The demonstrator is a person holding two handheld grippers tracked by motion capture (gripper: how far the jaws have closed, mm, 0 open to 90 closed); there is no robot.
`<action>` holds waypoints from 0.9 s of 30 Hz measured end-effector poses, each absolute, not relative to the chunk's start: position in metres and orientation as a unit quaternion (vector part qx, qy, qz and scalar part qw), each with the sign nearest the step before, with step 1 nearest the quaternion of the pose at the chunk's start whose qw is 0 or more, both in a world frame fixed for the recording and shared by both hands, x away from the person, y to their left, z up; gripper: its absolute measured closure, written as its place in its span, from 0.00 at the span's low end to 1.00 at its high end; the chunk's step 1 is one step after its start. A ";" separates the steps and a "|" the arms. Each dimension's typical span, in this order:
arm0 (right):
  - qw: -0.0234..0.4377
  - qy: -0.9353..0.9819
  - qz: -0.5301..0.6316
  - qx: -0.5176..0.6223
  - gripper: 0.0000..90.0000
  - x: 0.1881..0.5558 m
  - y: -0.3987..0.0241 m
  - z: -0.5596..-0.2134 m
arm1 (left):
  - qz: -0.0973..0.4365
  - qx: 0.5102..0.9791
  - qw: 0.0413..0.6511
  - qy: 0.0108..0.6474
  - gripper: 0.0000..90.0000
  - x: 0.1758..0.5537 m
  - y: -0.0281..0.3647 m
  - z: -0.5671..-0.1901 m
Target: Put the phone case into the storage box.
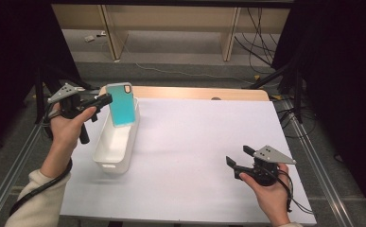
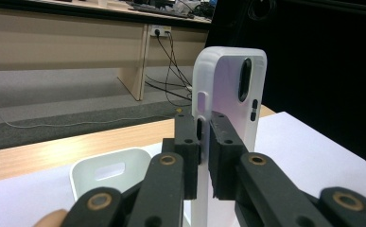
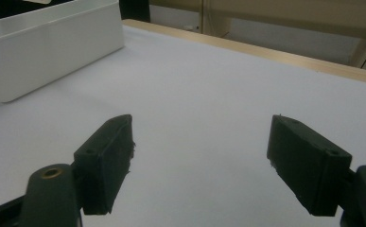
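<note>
Clamped between my left fingers point(image 2: 203, 156) is the phone case point(image 2: 228, 94), upright over the white bin point(image 1: 117, 144), right fingers point(image 3: 199, 161) spread empty; next I'd guess lowering it in.

Black fingers point(image 3: 105, 161), cream sleeve point(image 1: 36, 201)

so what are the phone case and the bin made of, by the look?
Phone case: looks like soft translucent plastic, maybe silicone; frosted matte rim, teal inside in the high view. Left hand-held gripper pinches its edge. Bin: probably rigid white plastic, smooth, moulded rounded corners.
</note>
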State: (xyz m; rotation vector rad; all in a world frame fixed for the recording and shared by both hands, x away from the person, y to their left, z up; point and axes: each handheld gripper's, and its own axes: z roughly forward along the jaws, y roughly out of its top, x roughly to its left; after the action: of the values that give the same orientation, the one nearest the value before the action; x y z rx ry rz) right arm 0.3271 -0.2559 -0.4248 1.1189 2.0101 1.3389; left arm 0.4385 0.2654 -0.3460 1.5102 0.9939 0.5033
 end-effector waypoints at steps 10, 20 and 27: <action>0.240 0.742 0.474 0.409 0.28 0.326 -0.258 -0.424 | 0.229 0.653 0.582 0.428 0.92 0.441 0.269 -0.348; 0.239 0.736 0.482 0.410 0.28 0.327 -0.256 -0.425 | 0.226 0.649 0.588 0.426 0.92 0.443 0.273 -0.346; 0.242 0.737 0.479 0.410 0.28 0.327 -0.256 -0.425 | 0.229 0.644 0.591 0.429 0.92 0.442 0.279 -0.344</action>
State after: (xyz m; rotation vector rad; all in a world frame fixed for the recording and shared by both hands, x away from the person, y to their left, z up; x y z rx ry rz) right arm 0.3269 -0.2563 -0.4247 1.1219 2.0155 1.3091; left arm 0.4417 0.2795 -0.3437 1.4994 0.9977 0.5326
